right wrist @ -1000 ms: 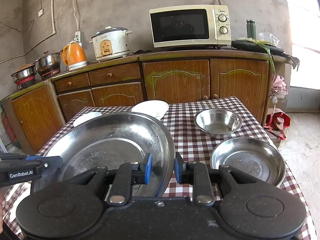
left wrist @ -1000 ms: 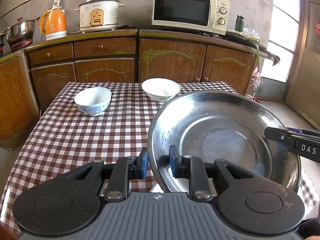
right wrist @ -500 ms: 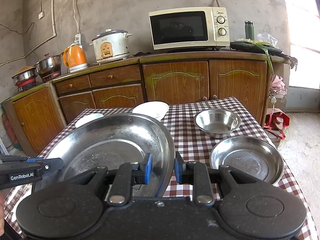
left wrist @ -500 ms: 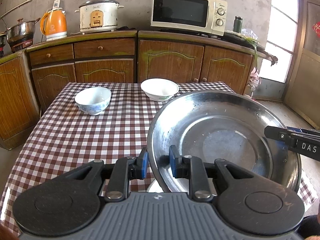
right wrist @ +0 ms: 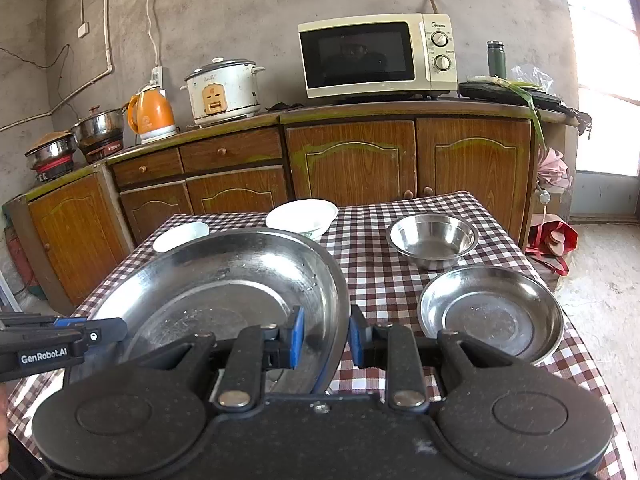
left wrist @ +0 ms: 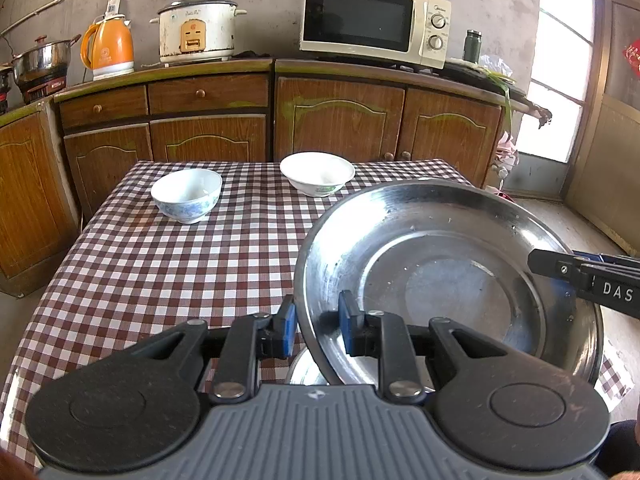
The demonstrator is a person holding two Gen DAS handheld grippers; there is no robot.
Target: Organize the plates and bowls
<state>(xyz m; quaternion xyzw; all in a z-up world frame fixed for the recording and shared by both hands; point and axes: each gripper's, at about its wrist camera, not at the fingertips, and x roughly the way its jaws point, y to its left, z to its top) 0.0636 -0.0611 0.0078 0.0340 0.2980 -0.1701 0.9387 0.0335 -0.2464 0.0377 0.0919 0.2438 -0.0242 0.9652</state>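
Table: the checked tablecloth [left wrist: 168,264] carries everything, and the work sits at its near edge.
Big steel plate: the large steel plate [left wrist: 436,280] is held up off the cloth, tilted, its far rim higher, pinched on opposite rims by both tools.
Smaller steel plate: the smaller steel plate [right wrist: 490,314] lies flat at the near right of the table; by my reading that's where the plates get stacked.
Steel bowl: the steel bowl [right wrist: 434,240] sits just behind it.
White bowls: the blue-patterned bowl [left wrist: 187,195] and the plain white bowl [left wrist: 317,173] wait at the far side, well apart from each other.
Left gripper: the left gripper [left wrist: 316,326] has its blue pads clamped on the plate's near-left rim, pointing forward and down.
Right gripper: the right gripper [right wrist: 325,336] bites the opposite rim the same way, angled down too.
Risk, slip: thin smooth metal in narrow pads; if either hand twists or the two drift apart, the plate could pivot and drop.
Risk, clatter: something shiny sits under the plate, unclear what; lowering blind could knock it.
Risk, landing: an off-centre set-down on the smaller plate would leave it rocking.
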